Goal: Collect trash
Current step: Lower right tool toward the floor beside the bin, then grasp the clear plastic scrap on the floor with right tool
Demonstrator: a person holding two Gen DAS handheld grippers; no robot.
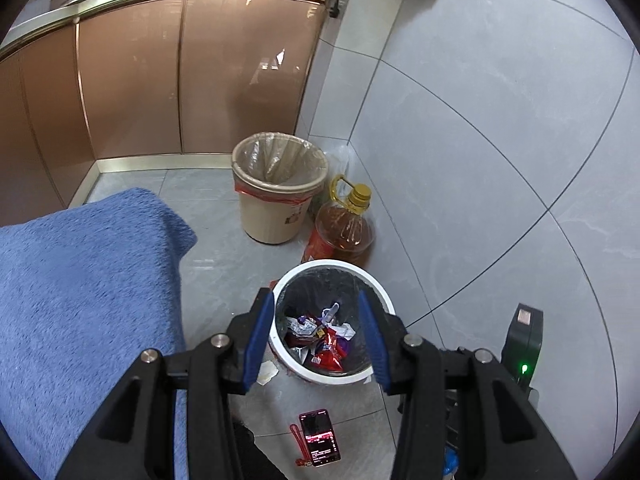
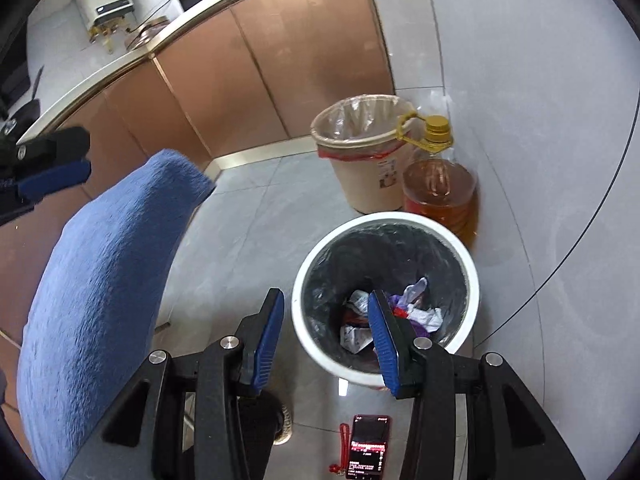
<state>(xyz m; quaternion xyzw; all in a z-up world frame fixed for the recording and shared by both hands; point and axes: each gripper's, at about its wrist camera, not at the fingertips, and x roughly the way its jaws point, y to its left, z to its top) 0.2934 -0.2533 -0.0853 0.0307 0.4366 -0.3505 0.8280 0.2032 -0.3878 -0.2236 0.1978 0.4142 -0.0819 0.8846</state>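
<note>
Both views: wrappers (image 1: 320,340) lie in white bin (image 1: 280,344). Left gripper (image 1: 318,340) and right gripper (image 2: 326,332) released, empty. Left view only — green-lit device (image 1: 524,344); right view only — water heater (image 2: 106,2).

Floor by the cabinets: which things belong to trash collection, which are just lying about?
Job: white bin, wrappers inside it, paper scrap beside it.
Lying about: beige bin, oil bottle, phone, blue towel.

Grey tiled floor (image 1: 224,240), copper cabinets (image 1: 132,80)
</note>
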